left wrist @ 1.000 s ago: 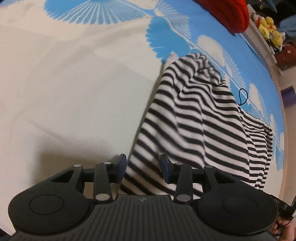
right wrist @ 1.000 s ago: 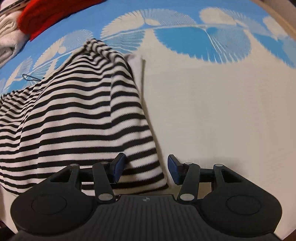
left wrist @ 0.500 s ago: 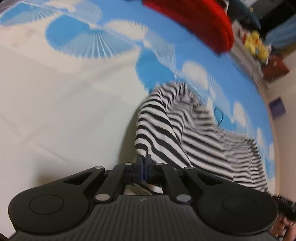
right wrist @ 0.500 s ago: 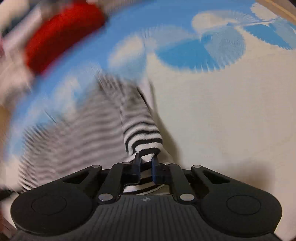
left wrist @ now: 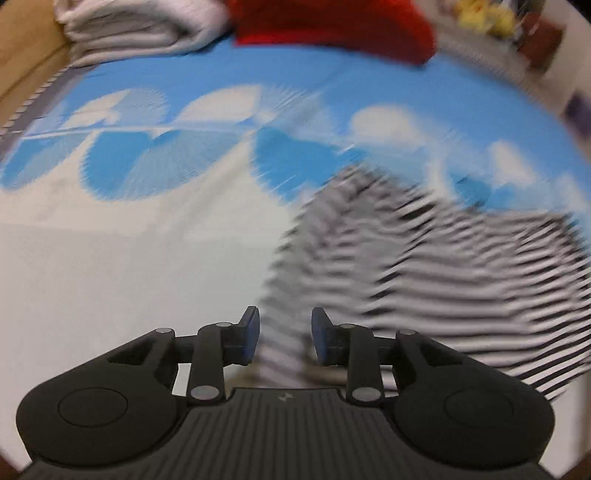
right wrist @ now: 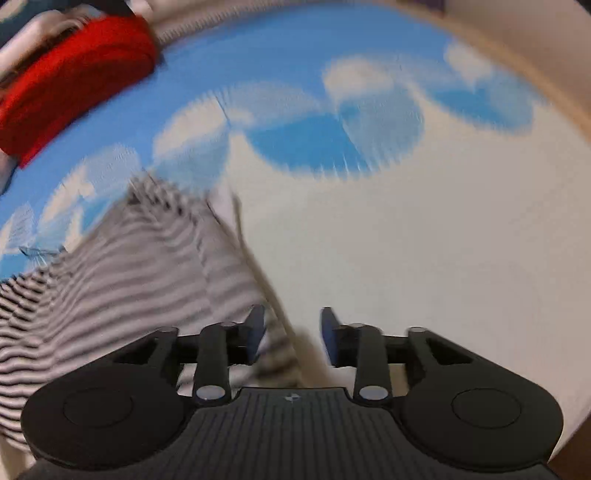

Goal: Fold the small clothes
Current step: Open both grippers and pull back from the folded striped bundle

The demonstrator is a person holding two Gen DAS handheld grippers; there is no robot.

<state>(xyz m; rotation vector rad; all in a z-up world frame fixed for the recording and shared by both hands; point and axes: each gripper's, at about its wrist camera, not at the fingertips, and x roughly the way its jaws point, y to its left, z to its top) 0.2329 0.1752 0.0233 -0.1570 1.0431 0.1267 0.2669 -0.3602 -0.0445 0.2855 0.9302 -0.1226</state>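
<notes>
Left wrist view: your left gripper [left wrist: 283, 339] and right gripper [right wrist: 291, 338] are opening, releasing the striped garment [left wrist: 424, 266] to settle on the bedsheet [left wrist: 110, 258]

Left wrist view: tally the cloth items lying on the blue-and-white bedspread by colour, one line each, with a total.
Black-and-white striped knit garment: 1
Red fabric bundle: 1
White folded cloth stack: 1
Total: 3
</notes>
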